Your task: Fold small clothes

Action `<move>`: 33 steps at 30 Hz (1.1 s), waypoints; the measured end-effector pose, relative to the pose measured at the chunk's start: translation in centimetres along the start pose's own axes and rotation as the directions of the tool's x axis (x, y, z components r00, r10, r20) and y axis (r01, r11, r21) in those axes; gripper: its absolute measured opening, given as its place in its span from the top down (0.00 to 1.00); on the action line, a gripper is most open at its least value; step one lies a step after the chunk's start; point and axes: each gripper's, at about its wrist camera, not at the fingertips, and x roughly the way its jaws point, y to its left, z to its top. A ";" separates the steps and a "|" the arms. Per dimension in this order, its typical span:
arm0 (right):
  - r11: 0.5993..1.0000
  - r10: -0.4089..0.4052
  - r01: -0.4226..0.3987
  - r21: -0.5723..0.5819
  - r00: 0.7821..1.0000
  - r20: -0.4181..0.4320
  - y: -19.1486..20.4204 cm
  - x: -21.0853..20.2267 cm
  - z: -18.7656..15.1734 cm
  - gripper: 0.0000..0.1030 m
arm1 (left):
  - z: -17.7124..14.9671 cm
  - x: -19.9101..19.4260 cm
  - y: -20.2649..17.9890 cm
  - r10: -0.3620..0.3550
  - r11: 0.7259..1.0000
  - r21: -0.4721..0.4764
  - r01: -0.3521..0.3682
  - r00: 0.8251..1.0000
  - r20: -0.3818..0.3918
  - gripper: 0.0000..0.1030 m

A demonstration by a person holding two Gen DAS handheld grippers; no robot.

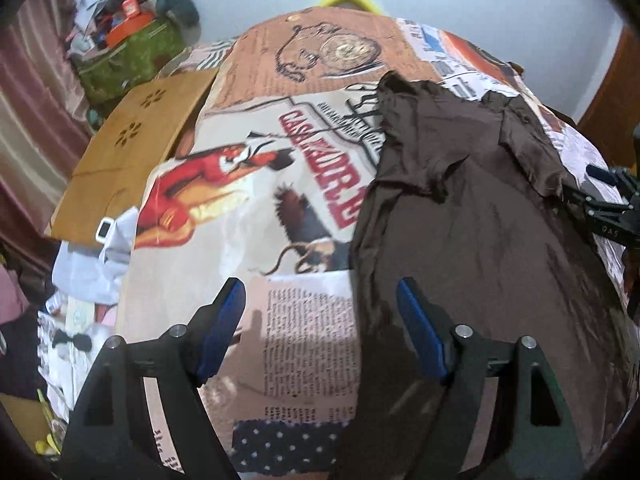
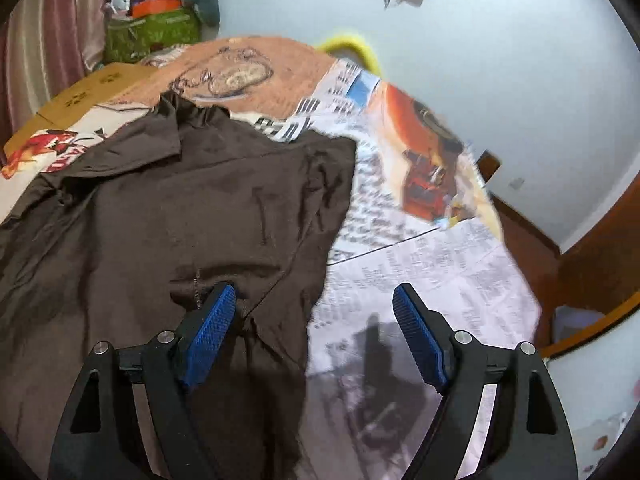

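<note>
2 wrist views, steeply downward, close over table, both sharing brown garment (image 1: 472, 216) (image 2: 180, 208)

1. Both views are evenly lit and fairly bright, soft indoor light with no hard glare.
2. Heavy fisheye warp: the table cover (image 1: 304, 320) bulges like a dome, and the corners go black.
3. The right wrist view has motion smear over the newsprint (image 2: 432, 264) and the table's right side; the text there is unreadable.
4. A soft dark shadow falls on the paper between the right gripper's (image 2: 316, 300) fingers.
5. The brown shirt (image 2: 180, 208) reads murky, with folds barely showing.
</note>
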 end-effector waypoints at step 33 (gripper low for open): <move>0.913 0.347 -0.310 0.265 0.931 -0.108 0.2 -12.1 -15.7 0.22 | -12.1 -5.5 -1.0 -0.095 0.995 0.017 0.096 0.992 -0.078 0.25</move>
